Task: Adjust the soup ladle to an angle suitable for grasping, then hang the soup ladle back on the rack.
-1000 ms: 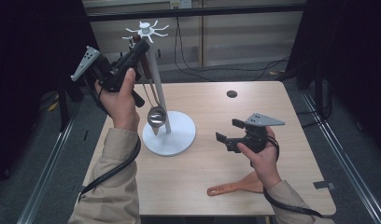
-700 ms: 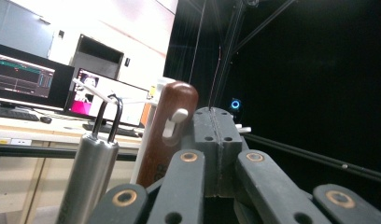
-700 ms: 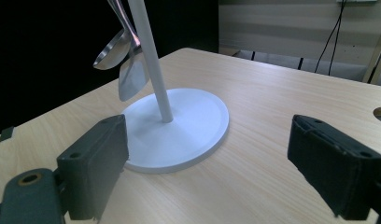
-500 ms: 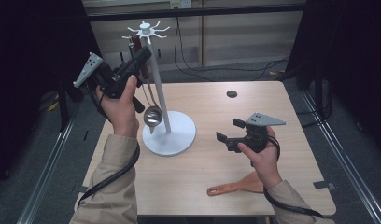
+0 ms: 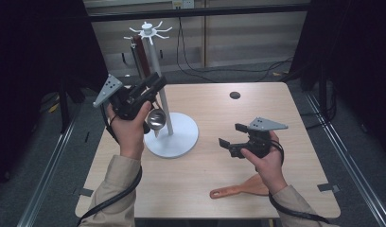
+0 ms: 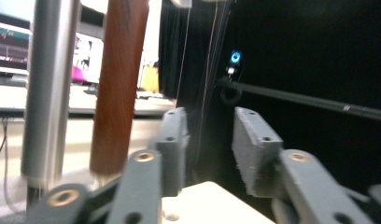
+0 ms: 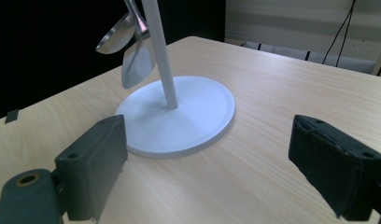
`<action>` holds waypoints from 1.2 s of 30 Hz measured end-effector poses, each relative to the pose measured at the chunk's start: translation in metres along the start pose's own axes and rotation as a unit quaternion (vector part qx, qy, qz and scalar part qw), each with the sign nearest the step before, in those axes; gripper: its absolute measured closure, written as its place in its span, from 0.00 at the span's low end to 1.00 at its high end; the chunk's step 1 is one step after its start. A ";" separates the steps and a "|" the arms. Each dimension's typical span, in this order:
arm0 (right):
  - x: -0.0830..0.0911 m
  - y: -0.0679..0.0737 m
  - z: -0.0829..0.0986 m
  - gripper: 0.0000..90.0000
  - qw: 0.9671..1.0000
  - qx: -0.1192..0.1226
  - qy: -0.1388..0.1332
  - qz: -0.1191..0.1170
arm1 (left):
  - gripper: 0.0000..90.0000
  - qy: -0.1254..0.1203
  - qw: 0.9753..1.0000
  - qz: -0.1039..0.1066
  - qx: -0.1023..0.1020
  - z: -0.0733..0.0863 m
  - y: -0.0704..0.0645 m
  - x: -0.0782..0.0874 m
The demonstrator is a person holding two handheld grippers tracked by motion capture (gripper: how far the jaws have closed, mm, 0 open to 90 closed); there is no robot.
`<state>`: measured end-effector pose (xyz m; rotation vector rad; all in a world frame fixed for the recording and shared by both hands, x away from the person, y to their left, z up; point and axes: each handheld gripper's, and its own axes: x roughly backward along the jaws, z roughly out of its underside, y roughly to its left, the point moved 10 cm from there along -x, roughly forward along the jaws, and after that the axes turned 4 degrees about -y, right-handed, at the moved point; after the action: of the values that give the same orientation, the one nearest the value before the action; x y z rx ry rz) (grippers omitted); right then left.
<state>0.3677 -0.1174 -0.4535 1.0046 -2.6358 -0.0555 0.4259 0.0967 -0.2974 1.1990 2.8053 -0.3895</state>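
A white utensil stand [image 5: 174, 136] rises from the table's left half, its pole [image 5: 155, 71] topped by a ring of hooks. A ladle hangs from it, with a brown wooden handle [image 5: 140, 54] and a steel bowl [image 5: 156, 118]. My left gripper [image 5: 154, 83] is held up beside the pole, open and empty. In the left gripper view the handle [image 6: 118, 84] and pole [image 6: 46, 84] stand left of its pads [image 6: 256, 149]. My right gripper [image 5: 230, 135] hovers open over mid-table, facing the stand base [image 7: 179, 116] and the ladle bowl [image 7: 116, 32].
A wooden spatula [image 5: 238, 189] lies on the table by the front edge, under my right wrist. A second flat steel utensil [image 7: 137, 63] hangs next to the ladle. A small dark hole [image 5: 234, 95] sits near the table's far edge. Cables trail on the floor behind.
My left gripper has come down and to the right, from near the top of the handle to the middle of the pole. The right gripper has stayed put.
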 end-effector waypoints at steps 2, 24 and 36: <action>0.001 0.000 0.004 0.12 1.000 0.006 0.011 0.001 | 0.58 0.015 1.000 -0.003 0.000 0.012 0.000 0.001; 0.029 0.002 0.046 0.14 0.996 0.034 0.076 -0.010 | 0.24 0.134 0.991 0.019 0.001 0.117 -0.011 0.001; 0.043 0.011 0.069 0.65 0.989 0.065 0.117 -0.064 | 0.21 0.168 0.986 0.016 0.004 0.146 -0.008 0.011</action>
<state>0.3086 -0.1426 -0.5053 1.1471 -2.3848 0.1973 0.4071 0.0622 -0.4385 1.4309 3.0584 -0.2110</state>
